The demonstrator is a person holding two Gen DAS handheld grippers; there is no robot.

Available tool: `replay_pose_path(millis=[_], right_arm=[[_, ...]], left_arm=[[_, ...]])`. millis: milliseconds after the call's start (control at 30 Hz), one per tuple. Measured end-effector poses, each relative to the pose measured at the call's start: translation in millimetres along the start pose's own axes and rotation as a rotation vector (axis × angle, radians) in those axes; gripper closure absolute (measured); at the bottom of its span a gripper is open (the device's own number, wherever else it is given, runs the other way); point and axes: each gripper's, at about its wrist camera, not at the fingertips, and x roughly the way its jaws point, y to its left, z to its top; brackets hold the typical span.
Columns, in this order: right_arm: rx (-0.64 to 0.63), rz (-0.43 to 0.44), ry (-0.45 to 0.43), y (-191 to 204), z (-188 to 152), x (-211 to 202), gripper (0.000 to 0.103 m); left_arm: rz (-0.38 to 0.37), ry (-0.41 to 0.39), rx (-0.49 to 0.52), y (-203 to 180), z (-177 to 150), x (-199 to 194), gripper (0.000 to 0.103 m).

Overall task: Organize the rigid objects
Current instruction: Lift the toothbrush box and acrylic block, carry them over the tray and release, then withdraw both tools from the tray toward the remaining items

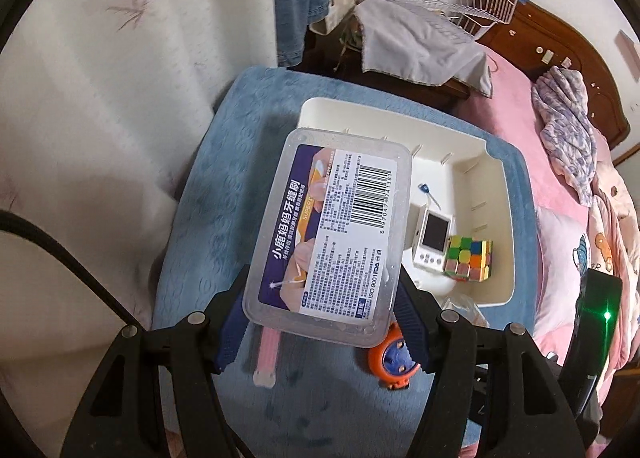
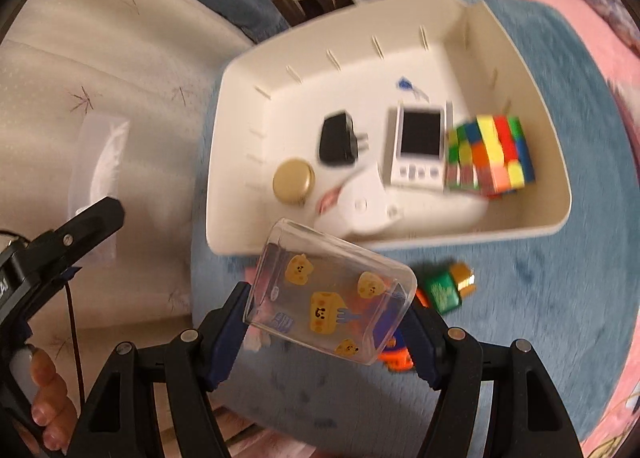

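My left gripper (image 1: 320, 322) is shut on a frosted plastic box with a barcode label (image 1: 328, 230), held above the blue mat, left of the white bin (image 1: 500, 217). My right gripper (image 2: 326, 332) is shut on a clear box with yellow bear stickers (image 2: 328, 294), held just in front of the white bin (image 2: 560, 185). The bin holds a colour cube (image 2: 490, 151), a small white handheld console (image 2: 420, 145), a black charger (image 2: 340, 137), a round beige lid (image 2: 293, 180) and a white device (image 2: 384, 201). The cube (image 1: 468, 258) and console (image 1: 434, 236) also show in the left wrist view.
On the blue mat (image 1: 240, 185) lie an orange and blue round toy (image 1: 394, 358), a pink strip (image 1: 267, 354) and a green and gold block (image 2: 448, 286). A pink bed (image 1: 560, 185) is on the right, a white curtain (image 1: 100, 97) on the left.
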Motion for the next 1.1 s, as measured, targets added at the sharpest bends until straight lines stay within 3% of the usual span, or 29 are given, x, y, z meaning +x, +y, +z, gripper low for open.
replay_pose_path(millis=[533,700,800,1100], right_arm=[[-0.011,-0.061,-0.133,-6.0,36.6,4.8,0.032],[0.011,-0.046,-0.144,-14.7,41.8,5.5,0.030],[0.033,-0.032,-0.142,-22.1,41.4,4.6,0.023],[0.043,-0.024,-0.157,-31.3,31.5,-8.5,0.023]], left_arm=[[-0.049,-0.085,0.110,-33.1,41.8,24.9,0.034],[-0.044,-0.118,0.119,-39.0,44.2,24.7,0.034],[-0.029,-0.131,0.119,-40.7,43.6,22.6,0.026],[-0.003,-0.133,0.074,-33.5,31.2,14.6,0.021]])
